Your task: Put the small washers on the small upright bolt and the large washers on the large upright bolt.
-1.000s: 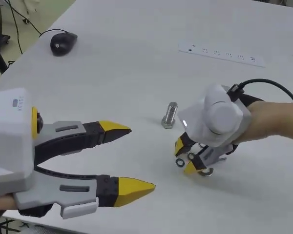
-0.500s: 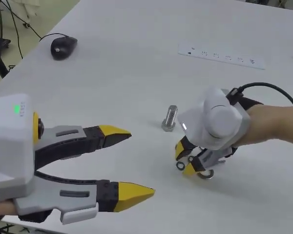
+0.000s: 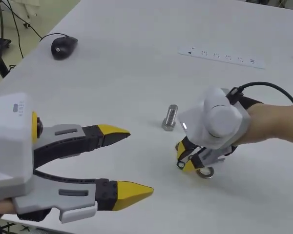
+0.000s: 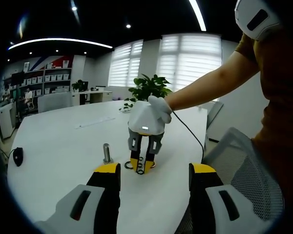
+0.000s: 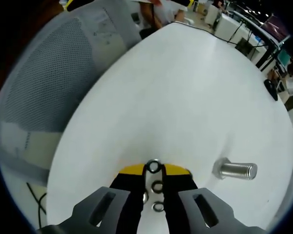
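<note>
One upright steel bolt (image 3: pixel 170 117) stands mid-table; in the right gripper view the same bolt (image 5: pixel 234 170) lies to the right of the jaws. My right gripper (image 3: pixel 185 159) points down at the table just in front of it, jaws drawn together on a small washer (image 5: pixel 153 161). Two more small washers (image 5: pixel 157 186) lie in the narrow slot between its jaws. A large washer (image 3: pixel 205 172) rests beside the gripper. My left gripper (image 3: pixel 129 161) hovers open at the near left with nothing between its jaws. From the left gripper (image 4: pixel 155 170), the right gripper (image 4: pixel 140 165) shows ahead.
A black mouse (image 3: pixel 63 45) with its cable sits at the far left, and a white power strip (image 3: pixel 222 53) at the back right. The table's near edge runs under my left gripper. A mesh chair (image 4: pixel 244 165) stands beside the table.
The right gripper's yellow tips, apart a second ago, have closed together over the small washers. The left gripper has stayed where it was.
</note>
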{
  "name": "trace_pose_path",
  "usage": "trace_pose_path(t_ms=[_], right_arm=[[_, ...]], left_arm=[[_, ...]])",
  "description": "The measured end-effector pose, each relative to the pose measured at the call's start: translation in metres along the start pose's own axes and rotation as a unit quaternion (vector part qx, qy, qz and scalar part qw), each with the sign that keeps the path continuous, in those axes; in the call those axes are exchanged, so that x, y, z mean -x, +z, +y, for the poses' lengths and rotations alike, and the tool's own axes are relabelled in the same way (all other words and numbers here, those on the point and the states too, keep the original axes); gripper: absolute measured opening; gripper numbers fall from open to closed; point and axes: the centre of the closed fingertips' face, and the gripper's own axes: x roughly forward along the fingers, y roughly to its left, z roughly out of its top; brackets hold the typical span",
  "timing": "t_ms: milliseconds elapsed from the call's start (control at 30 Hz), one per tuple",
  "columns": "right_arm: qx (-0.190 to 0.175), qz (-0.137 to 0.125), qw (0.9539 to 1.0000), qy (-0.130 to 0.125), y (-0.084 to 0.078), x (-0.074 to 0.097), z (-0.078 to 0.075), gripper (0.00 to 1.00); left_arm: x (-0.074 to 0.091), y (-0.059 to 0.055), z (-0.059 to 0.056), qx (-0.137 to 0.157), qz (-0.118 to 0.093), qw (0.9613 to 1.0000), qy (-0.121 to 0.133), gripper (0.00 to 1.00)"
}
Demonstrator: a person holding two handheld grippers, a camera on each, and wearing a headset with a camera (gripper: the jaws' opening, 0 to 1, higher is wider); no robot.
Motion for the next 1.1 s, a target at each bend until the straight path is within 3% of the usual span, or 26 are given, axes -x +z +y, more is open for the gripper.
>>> trace_pose_path(t_ms=[333, 867, 1100], right_arm=[[-0.032, 0.001, 0.9995, -0.004, 0.0003, 0.0001, -0.0006, 0.12], [-0.047, -0.005, 0.9988, -0.011, 0.0016, 0.0006, -0.0004, 0.11], [-0.053, -0.011, 0.9984, -0.019, 0.0033, 0.0094, 0.0007, 0.11]], left_arm=[[-0.0004, -0.0015, -0.0024, -0.001, 0.002, 1.0000, -0.002, 0.55], [-0.0006, -0.0013, -0.0031, -0.005, 0.006, 1.0000, -0.001, 0.55], [-0.0026, -0.0020, -0.0030, -0.007, 0.011, 0.9999, -0.003, 0.55]])
